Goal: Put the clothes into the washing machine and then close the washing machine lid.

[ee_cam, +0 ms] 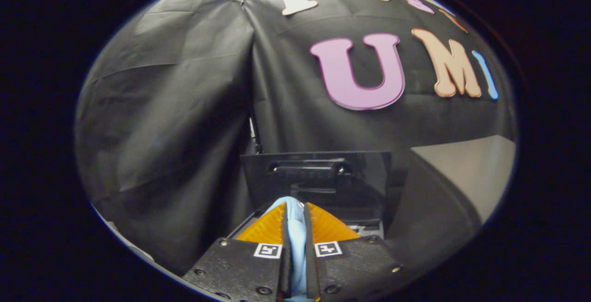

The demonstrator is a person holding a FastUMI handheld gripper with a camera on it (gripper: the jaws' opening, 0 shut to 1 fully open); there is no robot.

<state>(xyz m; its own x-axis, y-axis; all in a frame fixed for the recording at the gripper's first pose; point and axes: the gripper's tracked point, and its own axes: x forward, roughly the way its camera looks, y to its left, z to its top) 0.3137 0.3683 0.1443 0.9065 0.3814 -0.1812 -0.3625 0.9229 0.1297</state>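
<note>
Left of the gripper, the booth's black cloth wall [161,122] hangs in loose folds, with a vertical seam where two panels meet.

At centre, the gripper [295,216] is closed on a light blue piece of clothing [295,237]. Both fingers press against the fabric, which fills the narrow gap between them and protrudes slightly past the fingertips [272,226]. The cloth is pinched upright between the fingers.

Just beyond the fingers stands the washing machine lid [316,177], a dark panel raised upright with a horizontal handle bar [307,168] across its upper part. The lid is open. Directly ahead of the fingertips and below the lid, part of the washing machine [364,228] rim is visible; its interior is hidden behind the fingers.

Right of the lid, a pale grey tabletop [475,168] extends toward the wall. The cloth wall continues behind it.
</note>
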